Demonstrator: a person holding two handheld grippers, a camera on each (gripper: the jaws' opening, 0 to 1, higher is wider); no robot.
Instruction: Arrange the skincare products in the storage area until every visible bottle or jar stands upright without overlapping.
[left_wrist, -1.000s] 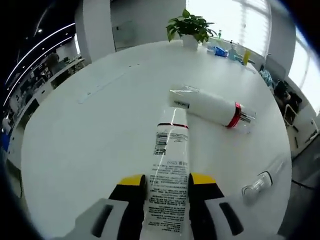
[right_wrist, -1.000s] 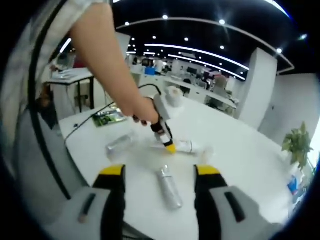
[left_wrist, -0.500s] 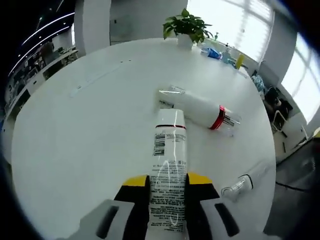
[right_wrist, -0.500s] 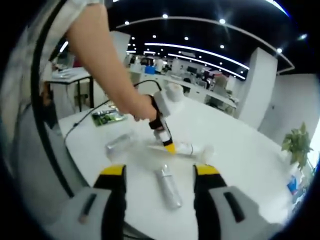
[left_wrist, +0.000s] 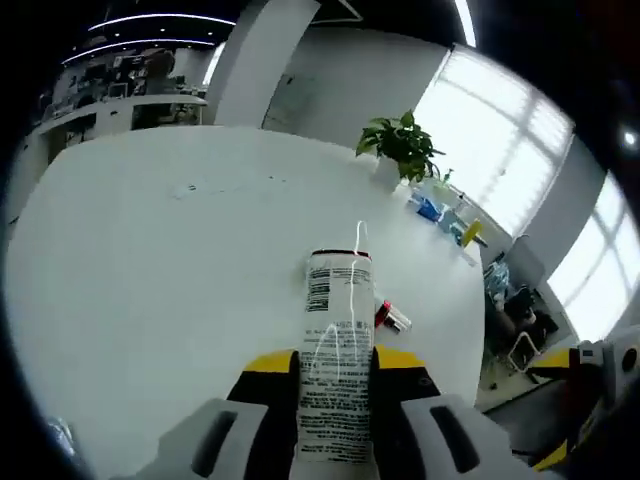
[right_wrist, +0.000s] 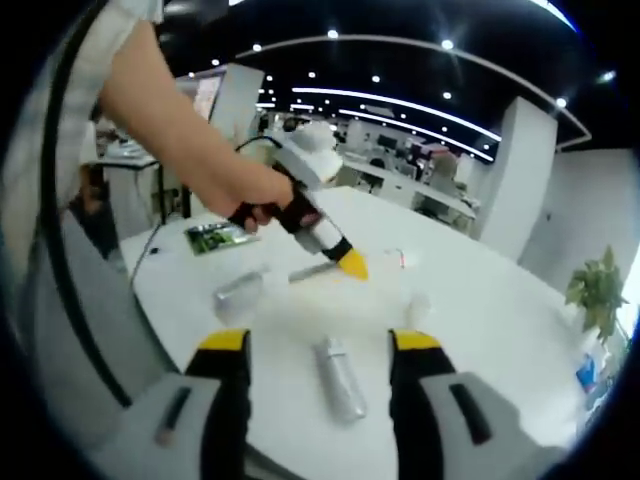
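The right tool (right_wrist: 318, 345) hangs with jaws apart above the white counter (right_wrist: 480, 310). A silver bottle (right_wrist: 338, 377) lies between them. Farther left, the left tool (right_wrist: 340, 257) is raised in a hand (right_wrist: 255, 195).

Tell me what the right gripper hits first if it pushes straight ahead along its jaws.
Likely the silver bottle lying on the white table, directly between the right gripper's open jaws; depth is uncertain.

White tube (left_wrist: 337, 360) with printed label: clamped between jaws, raised above table. Silver bottle (right_wrist: 338, 378) lies flat nearby.
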